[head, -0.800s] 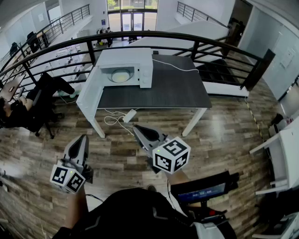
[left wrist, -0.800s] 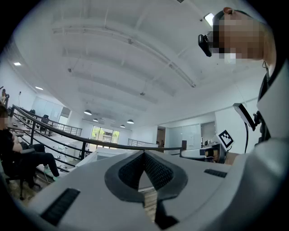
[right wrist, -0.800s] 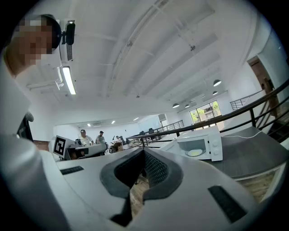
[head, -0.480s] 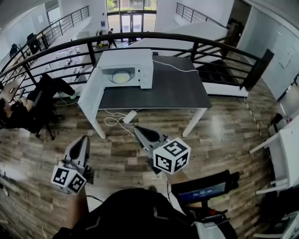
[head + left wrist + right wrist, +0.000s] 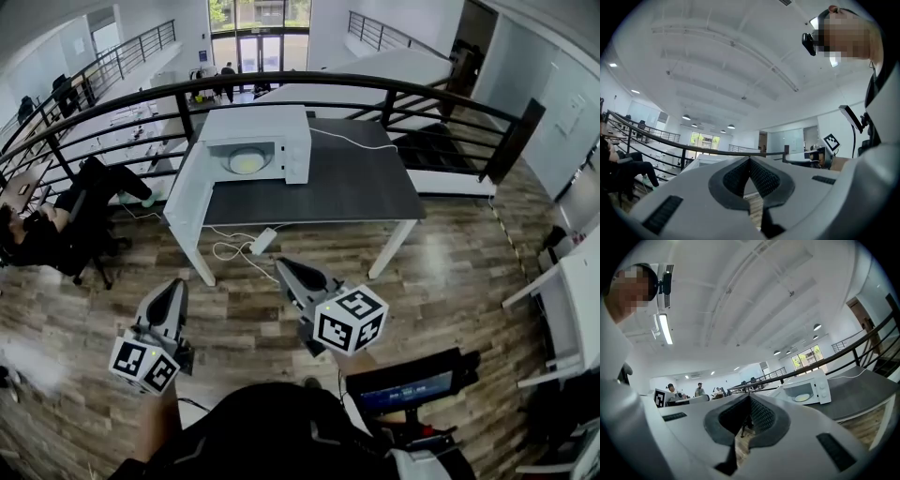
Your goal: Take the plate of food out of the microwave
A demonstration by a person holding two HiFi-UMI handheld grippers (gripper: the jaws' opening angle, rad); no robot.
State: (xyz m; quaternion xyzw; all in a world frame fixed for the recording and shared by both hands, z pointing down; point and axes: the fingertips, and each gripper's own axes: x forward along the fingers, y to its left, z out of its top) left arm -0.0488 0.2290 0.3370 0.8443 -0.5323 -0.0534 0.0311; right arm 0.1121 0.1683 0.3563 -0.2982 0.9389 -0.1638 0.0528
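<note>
**A:** Where's the plate of food (image 5: 247,161) right now?

**B:** It's inside the microwave (image 5: 267,127), door (image 5: 187,202) hanging open, at the back left of the counter (image 5: 347,183). The left claw (image 5: 176,285) and right claw (image 5: 280,264) are both clenched on nothing, out over the floor and well apart from it.

**A:** Any grab tips?

**B:** My guess is it's stiff, smooth and a bit slippery, and top-heavy with the food on it. I'd pinch the near rim and keep it level.
</note>
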